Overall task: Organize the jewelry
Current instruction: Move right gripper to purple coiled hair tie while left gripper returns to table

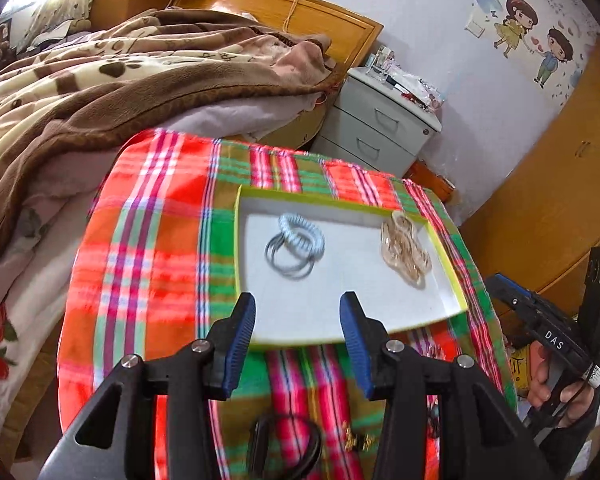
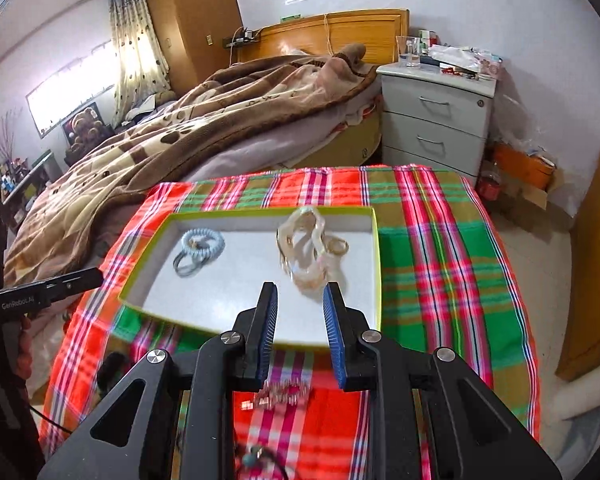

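A shallow white tray with a yellow-green rim point(image 1: 340, 196) point(image 2: 376, 248) lies on a plaid cloth. In it lie a pale blue coil band on grey rings point(image 1: 296, 246) point(image 2: 198, 250) at the left and a heap of clear amber bracelets point(image 1: 406, 254) point(image 2: 308, 248) at the right. My left gripper point(image 1: 298, 312) is open and empty, above the tray's near edge. My right gripper point(image 2: 300, 300) is open and empty, just short of the amber heap. A black cord loop point(image 1: 286, 446) and a small gold piece point(image 1: 356, 440) lie on the cloth under the left gripper. A silvery piece point(image 2: 278, 396) lies under the right one.
The plaid-covered table point(image 1: 152, 240) point(image 2: 440, 280) stands beside a bed with a brown blanket point(image 1: 100, 80) point(image 2: 180, 132). A grey drawer nightstand point(image 1: 376, 128) point(image 2: 436, 120) stands behind. The other gripper's body shows at the right of the left wrist view point(image 1: 560, 344).
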`<state>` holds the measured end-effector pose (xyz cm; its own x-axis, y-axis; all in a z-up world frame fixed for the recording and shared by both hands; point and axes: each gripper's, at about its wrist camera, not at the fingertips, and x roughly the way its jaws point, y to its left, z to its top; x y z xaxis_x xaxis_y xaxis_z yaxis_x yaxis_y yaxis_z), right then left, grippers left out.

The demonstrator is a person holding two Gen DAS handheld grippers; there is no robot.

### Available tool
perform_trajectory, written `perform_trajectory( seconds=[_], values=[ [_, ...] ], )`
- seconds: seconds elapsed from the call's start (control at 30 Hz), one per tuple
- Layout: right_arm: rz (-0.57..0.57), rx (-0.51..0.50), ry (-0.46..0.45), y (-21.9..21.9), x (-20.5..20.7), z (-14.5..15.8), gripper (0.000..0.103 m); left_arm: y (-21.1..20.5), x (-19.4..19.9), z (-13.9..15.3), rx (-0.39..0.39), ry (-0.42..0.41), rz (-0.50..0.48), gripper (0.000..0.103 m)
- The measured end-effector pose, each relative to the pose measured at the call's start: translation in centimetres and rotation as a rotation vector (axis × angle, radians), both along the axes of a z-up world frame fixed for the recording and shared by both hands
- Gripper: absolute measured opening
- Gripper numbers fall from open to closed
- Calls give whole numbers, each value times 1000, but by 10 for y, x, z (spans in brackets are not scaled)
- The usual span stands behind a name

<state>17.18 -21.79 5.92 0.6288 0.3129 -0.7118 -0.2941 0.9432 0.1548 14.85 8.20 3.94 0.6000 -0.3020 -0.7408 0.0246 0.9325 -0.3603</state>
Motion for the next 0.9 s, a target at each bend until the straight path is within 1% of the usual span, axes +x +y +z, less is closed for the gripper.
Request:
perform_trajectory(
  seconds=[0.13, 0.27, 0.33, 0.47, 0.6, 0.67, 0.77, 0.9],
  values=[
    [11, -3, -6, -2, -26, -9, 25, 4, -27, -9, 13, 3, 5, 46],
    [29, -36, -12, -2, -47, -17, 25, 8, -51, -18, 5, 10, 10, 46],
    [33, -23, -5, -6, -57, -23, 25, 11, -62, -22, 7, 12, 19, 46],
    [41, -8, 25, -8, -70, -36, 25, 13, -80, -29, -22, 2, 21, 46],
    [56, 4, 60, -12, -78, -48, 25, 14, -91, -39, -27, 13, 9, 46],
    [61, 9, 67, -15, -82, -53, 25, 16, -96, -42, -30, 8, 23, 53],
    [86, 37, 88, -17, -84, -58, 25, 20, -102, -47, -61, 12, 31, 54],
    [112, 45, 117, -13, -83, -66, 25, 18, -108, -51, -54, 28, 10, 54]
  ],
)
